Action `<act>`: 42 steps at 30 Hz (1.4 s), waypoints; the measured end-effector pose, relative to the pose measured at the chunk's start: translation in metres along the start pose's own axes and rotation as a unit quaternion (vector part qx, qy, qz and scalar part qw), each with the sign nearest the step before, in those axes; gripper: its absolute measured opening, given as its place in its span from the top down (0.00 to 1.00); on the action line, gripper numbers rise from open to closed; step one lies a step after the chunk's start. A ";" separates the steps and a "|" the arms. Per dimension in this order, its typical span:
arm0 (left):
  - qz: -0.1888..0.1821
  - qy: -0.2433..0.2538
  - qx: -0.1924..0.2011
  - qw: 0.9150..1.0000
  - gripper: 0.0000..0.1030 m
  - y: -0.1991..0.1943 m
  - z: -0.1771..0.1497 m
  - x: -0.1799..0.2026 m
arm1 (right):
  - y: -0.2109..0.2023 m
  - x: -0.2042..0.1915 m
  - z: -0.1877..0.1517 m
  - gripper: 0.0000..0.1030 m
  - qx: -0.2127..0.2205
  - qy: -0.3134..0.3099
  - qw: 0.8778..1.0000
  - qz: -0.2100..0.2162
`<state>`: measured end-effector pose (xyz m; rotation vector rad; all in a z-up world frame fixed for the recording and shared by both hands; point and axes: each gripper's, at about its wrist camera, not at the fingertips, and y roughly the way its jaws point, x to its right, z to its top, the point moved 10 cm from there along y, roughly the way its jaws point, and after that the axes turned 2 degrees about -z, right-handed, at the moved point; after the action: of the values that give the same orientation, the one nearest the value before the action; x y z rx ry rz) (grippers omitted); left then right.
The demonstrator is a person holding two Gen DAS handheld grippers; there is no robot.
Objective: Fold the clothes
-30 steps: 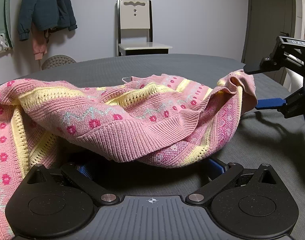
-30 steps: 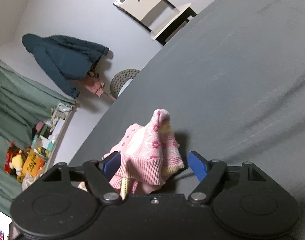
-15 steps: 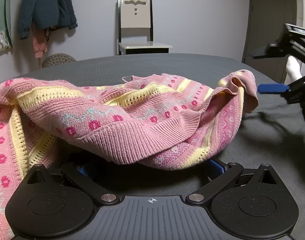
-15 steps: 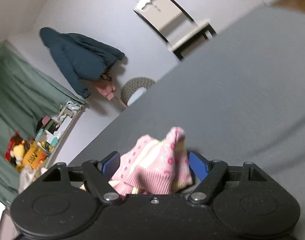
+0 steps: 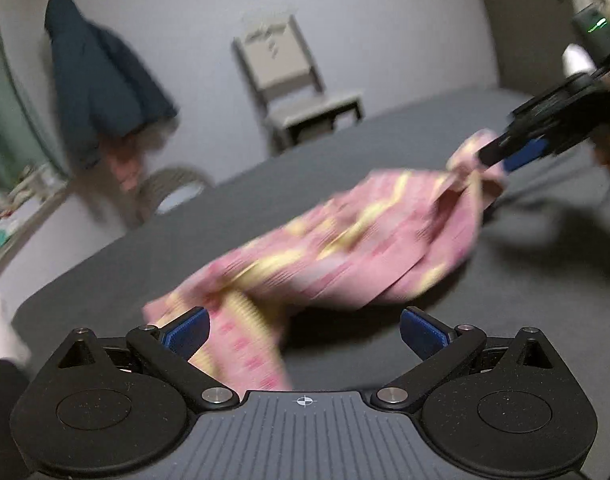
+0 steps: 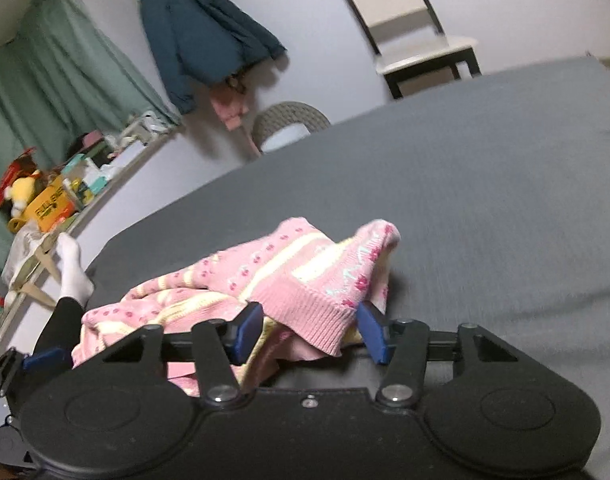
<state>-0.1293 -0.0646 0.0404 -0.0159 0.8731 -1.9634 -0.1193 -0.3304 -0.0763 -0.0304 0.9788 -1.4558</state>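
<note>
A pink knit sweater with yellow stripes and red flowers lies bunched on the grey surface, blurred by motion. My left gripper stands wide open, and a sweater edge runs past its left fingertip. At the upper right, my right gripper holds the sweater's far corner, lifted off the surface. In the right wrist view the ribbed hem of the sweater is bunched between the narrowed blue pads of the right gripper. The left gripper shows at the lower left.
A person's white-socked foot rests at the grey surface's left edge. Behind stand a pale chair, a woven stool, a hanging dark jacket and a cluttered shelf. The grey surface stretches right.
The right gripper's pads have drawn closer on the hem and pulled the sweater rightward. The sweater no longer drapes across the left gripper, whose view has swung and tilted.
</note>
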 end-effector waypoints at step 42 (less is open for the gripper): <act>-0.112 0.257 0.112 0.953 0.11 0.035 0.060 -0.002 | 0.063 0.068 0.026 0.93 0.052 0.264 0.962 0.049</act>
<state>-0.0803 -0.1068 0.0651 0.5740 1.0009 -2.3174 -0.0662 -0.3889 -0.1321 0.4991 1.3087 -1.4495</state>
